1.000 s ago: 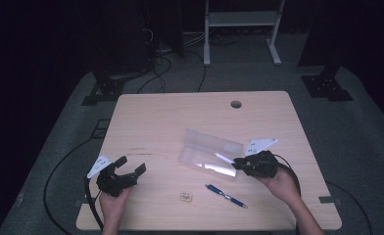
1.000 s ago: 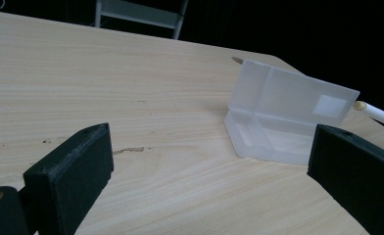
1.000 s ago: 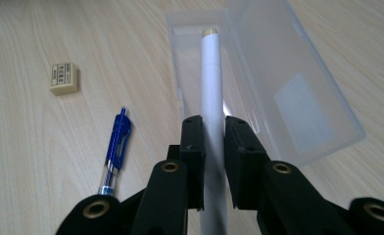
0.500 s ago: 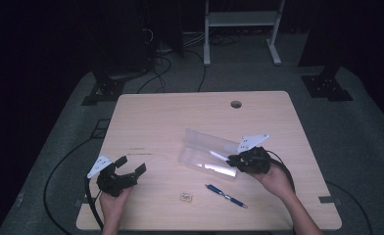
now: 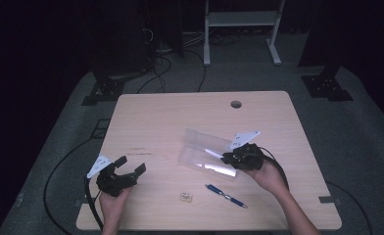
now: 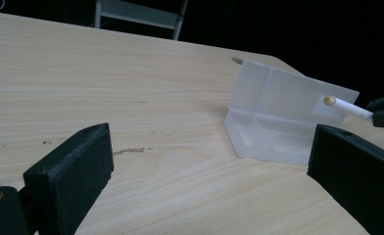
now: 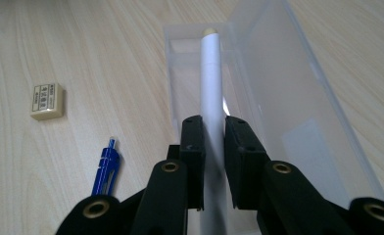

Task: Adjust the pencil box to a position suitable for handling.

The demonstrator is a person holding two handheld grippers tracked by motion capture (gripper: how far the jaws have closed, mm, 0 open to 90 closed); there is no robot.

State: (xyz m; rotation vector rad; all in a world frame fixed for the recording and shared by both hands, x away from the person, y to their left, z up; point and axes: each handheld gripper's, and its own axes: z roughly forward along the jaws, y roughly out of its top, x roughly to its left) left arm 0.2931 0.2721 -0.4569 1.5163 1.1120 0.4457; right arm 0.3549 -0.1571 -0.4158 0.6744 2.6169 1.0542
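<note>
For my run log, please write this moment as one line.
right hand-held gripper: shut on white pen, over open case | left hand-held gripper: open, idle | blue pen, eraser: on table

A clear plastic pencil case (image 5: 207, 155) lies open on the surface, lid raised. A white pen (image 7: 212, 88) with a cream tip is gripped in the right claw (image 7: 213, 142), pointing over the case's tray. A blue pen (image 5: 225, 195) and a small cream eraser (image 5: 185, 197) lie beside the case.
</note>
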